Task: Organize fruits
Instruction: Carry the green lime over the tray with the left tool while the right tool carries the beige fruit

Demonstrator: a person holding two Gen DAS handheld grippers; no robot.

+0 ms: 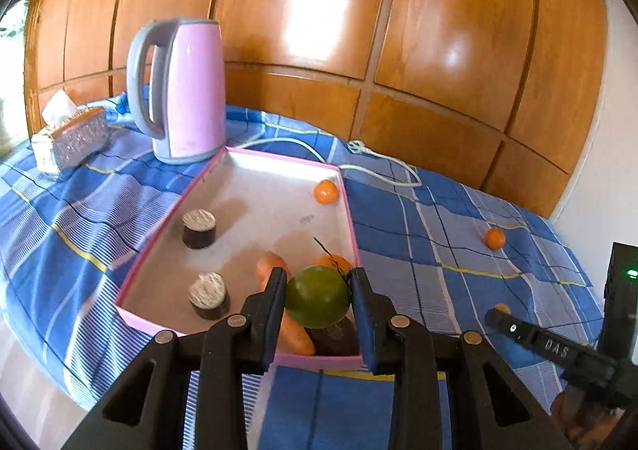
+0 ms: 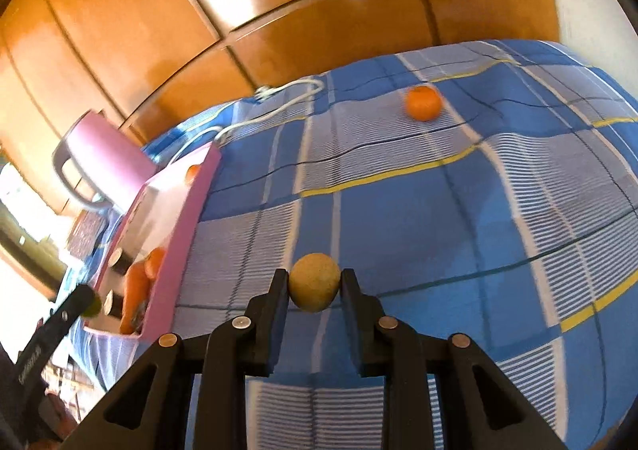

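My left gripper (image 1: 319, 290) is shut on a green round fruit (image 1: 317, 296) and holds it over the near right corner of the pink-rimmed tray (image 1: 351, 219). In the tray lie a carrot (image 1: 293, 332), an orange fruit (image 1: 335, 262) behind the green one, a small orange (image 1: 325, 191) at the far right corner and two dark round blocks (image 1: 199, 228). My right gripper (image 2: 314, 284) is shut on a tan round fruit (image 2: 314, 282) just above the blue checked cloth. Another orange (image 2: 423, 102) lies on the cloth beyond it, also in the left wrist view (image 1: 495, 238).
A pink kettle (image 1: 183, 91) stands behind the tray's far left corner, its white cord (image 1: 379, 167) trailing right across the cloth. A tissue box (image 1: 69, 139) sits at far left. Wooden panels form the back wall. The right gripper (image 1: 558, 350) shows at the left view's lower right.
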